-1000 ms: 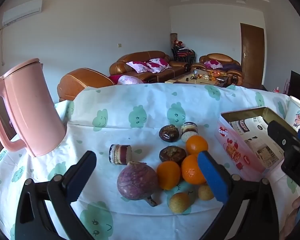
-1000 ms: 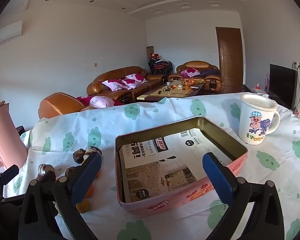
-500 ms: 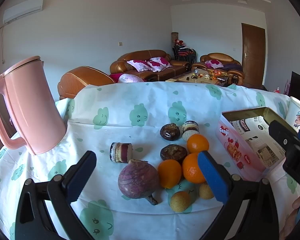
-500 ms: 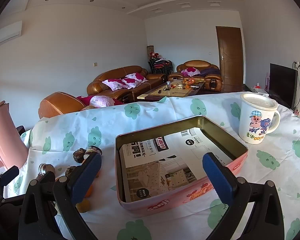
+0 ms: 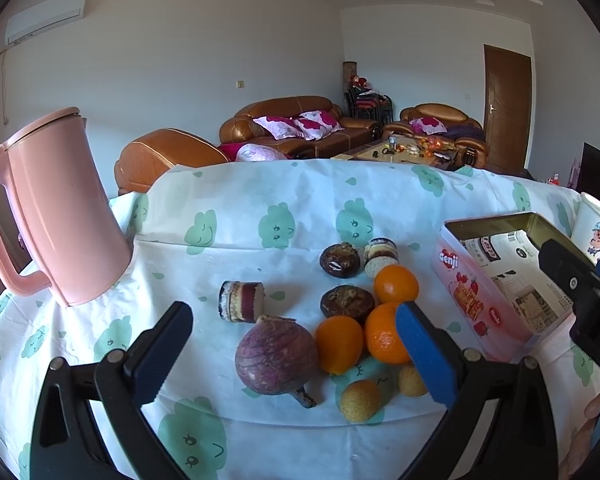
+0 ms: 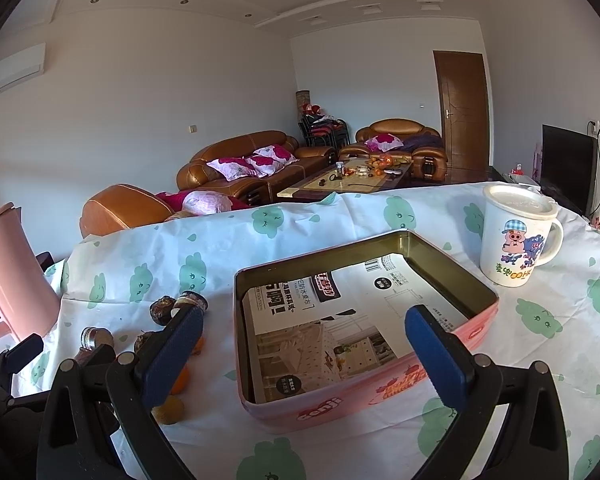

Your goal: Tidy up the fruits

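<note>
In the left wrist view a pile of fruit lies on the tablecloth: a big purple round fruit, three oranges, two small yellow fruits, two dark brown ones and two layered cake pieces. My left gripper is open and empty, just in front of the pile. An open pink tin lined with printed paper sits right of the fruit; it also shows in the left wrist view. My right gripper is open and empty, in front of the tin.
A tall pink jug stands at the left of the table. A white cartoon mug with a lid stands behind the tin at the right. The table's far edge drops off toward sofas and a coffee table.
The left gripper has drifted very slightly, so the fruit pile sits a touch differently in its view. Both grippers stay open; nothing on the table has moved.
</note>
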Motion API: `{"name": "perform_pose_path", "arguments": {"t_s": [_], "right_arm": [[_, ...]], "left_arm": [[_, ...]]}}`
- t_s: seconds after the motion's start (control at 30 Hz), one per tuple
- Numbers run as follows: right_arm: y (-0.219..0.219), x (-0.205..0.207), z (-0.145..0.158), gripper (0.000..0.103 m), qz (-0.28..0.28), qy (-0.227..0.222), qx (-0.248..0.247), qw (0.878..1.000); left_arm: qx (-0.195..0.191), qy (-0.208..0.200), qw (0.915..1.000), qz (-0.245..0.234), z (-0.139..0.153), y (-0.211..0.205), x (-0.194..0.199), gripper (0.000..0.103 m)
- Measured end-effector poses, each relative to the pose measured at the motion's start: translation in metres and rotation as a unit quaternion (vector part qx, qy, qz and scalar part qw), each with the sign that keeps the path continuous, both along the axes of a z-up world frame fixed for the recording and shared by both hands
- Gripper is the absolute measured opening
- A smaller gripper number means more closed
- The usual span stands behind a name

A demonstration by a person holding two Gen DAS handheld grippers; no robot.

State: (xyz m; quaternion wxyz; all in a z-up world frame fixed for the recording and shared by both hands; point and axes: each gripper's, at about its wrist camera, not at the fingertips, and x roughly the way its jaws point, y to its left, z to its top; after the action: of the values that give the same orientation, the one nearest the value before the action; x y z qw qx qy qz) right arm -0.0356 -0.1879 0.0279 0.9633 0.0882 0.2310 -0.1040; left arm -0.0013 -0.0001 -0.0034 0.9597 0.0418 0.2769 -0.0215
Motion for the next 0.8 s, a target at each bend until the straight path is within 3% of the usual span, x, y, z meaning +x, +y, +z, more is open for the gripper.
{"name": "perform_pose_path", "arguments": {"t_s": [0.8], "right_arm": [[0.0014, 0.0019, -0.0008, 0.102, 0.002, 0.004, 0.002, 1.000]], "left_arm": [[-0.001, 0.002, 1.0000, 0.001, -0.0006, 0.0009, 0.0004, 0.103]]}}
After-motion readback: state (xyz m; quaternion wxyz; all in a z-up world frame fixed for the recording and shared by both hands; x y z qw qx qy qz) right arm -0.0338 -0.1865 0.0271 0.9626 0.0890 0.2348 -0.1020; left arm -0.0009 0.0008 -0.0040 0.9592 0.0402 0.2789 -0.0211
